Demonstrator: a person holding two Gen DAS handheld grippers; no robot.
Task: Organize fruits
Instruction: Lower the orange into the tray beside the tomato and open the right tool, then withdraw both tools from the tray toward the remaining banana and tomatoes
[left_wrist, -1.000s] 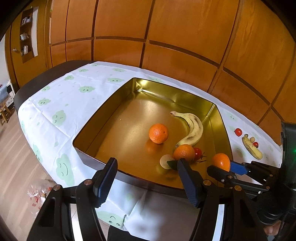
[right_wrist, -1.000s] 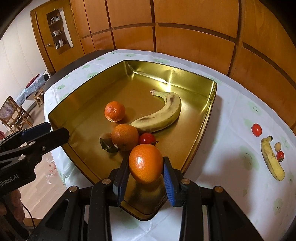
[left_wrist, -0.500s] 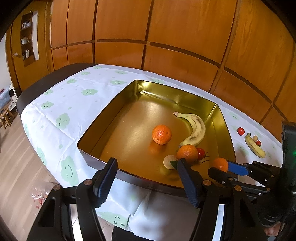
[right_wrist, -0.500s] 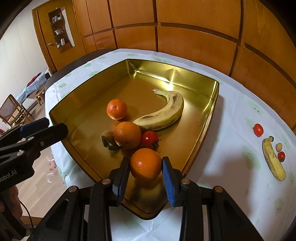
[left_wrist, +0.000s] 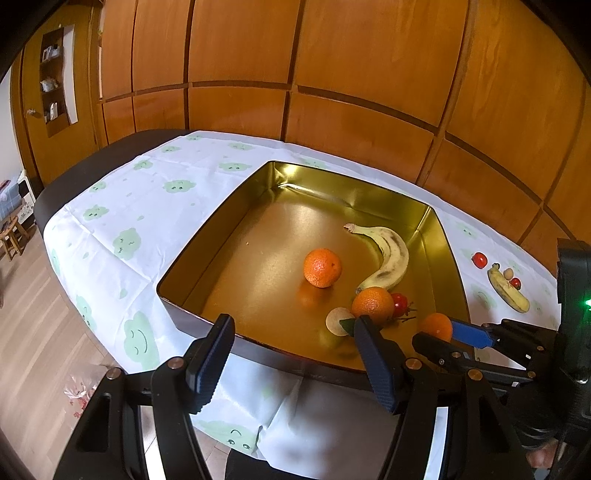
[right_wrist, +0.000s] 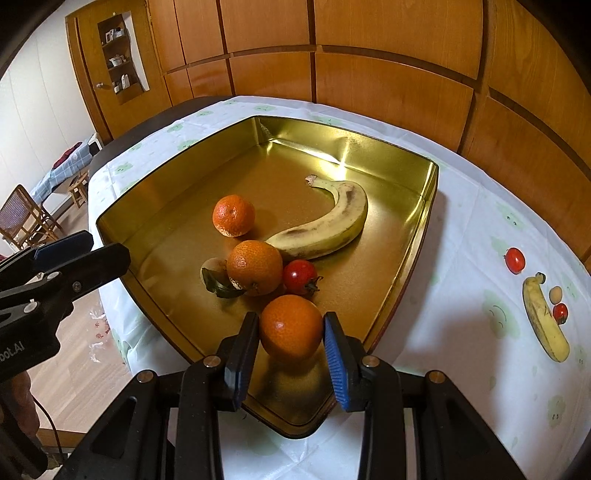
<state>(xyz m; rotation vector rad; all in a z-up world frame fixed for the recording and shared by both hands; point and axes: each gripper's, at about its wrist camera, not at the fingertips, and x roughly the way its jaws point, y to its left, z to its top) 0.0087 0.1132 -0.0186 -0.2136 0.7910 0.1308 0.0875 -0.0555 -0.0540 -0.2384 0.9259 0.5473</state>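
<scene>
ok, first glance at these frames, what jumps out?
The gold tin tray dominates the table, holding a banana and two loose oranges. At its near edge, the right hand-held gripper has an orange between its fingers. A second banana lies outside, on the tablecloth to the right.

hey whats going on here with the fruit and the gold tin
A person with a handheld gripper in each hand is sorting fruit into a shallow gold metal tray. The right gripper has its blue pads around a round orange, low over the tray's near corner. The left gripper is open and empty, near the tray's front edge. Inside lie two more oranges, a spotted yellow banana and a red cherry tomato.
</scene>
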